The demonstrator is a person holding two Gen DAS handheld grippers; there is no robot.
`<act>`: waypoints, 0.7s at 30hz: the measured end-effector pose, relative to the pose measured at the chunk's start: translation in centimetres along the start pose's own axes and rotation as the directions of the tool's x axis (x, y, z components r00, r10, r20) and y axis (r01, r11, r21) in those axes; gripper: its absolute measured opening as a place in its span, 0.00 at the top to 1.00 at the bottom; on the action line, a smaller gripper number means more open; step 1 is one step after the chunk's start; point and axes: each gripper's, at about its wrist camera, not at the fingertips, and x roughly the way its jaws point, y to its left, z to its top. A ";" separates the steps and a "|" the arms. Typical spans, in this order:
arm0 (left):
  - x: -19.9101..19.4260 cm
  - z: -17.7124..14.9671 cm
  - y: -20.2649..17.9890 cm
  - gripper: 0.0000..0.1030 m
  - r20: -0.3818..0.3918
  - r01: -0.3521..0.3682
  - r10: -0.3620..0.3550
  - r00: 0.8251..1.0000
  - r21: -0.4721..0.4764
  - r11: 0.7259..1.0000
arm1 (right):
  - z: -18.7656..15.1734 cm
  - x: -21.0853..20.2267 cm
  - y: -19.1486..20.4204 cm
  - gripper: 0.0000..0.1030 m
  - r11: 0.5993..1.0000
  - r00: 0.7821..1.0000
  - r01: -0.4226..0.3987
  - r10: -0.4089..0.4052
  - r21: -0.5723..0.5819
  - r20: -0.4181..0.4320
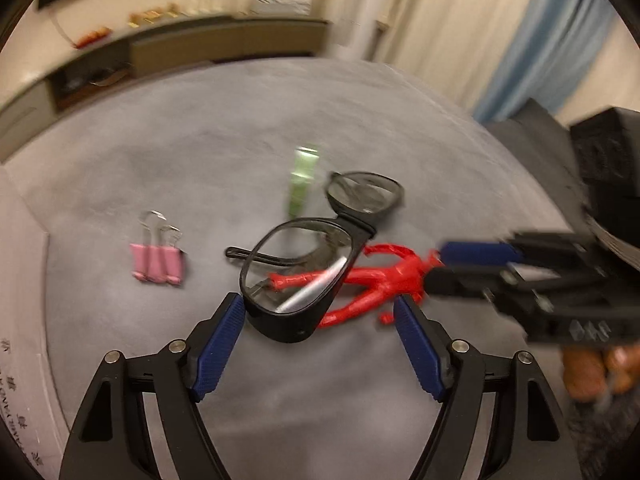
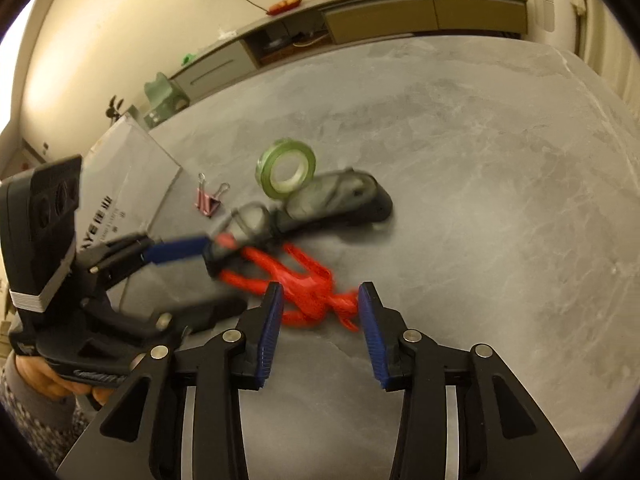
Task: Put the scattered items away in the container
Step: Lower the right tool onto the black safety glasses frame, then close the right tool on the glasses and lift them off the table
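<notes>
Black-framed glasses (image 1: 304,280) lie on the grey table, partly over a red toy figure (image 1: 384,276). My left gripper (image 1: 318,304) is open, with the near lens corner just ahead of its blue pads. In the right wrist view my right gripper (image 2: 320,296) is open and straddles the red figure (image 2: 308,284). The glasses (image 2: 320,200) are blurred there, and the left gripper's fingers (image 2: 176,250) reach their near end. A green tape roll (image 2: 286,174) stands behind them. A pink binder clip (image 1: 158,260) lies to the left. The pale printed container (image 2: 120,168) sits at the left.
The container's wall (image 1: 20,280) fills the left edge of the left wrist view. A person's hand (image 1: 592,368) holds the right gripper (image 1: 452,268), and another hand (image 2: 60,384) holds the left one. A low cabinet (image 2: 400,20) runs beyond the table's far edge.
</notes>
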 end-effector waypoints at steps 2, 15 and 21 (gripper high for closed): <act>-0.3 -0.2 -0.8 0.26 -0.050 0.130 -0.128 0.990 0.030 0.991 | 0.3 -0.3 -0.3 0.59 1.000 1.000 -0.011 0.010 0.009 0.013; -0.3 0.8 -2.4 0.26 0.113 -0.037 0.030 0.993 0.062 0.997 | 0.8 0.9 -2.9 0.58 0.971 0.991 -0.129 0.122 0.201 0.049; 1.9 0.5 -4.7 0.37 0.056 0.055 -0.061 0.997 0.111 0.992 | 1.0 1.7 -3.3 0.56 0.955 0.984 -0.180 0.175 0.236 0.042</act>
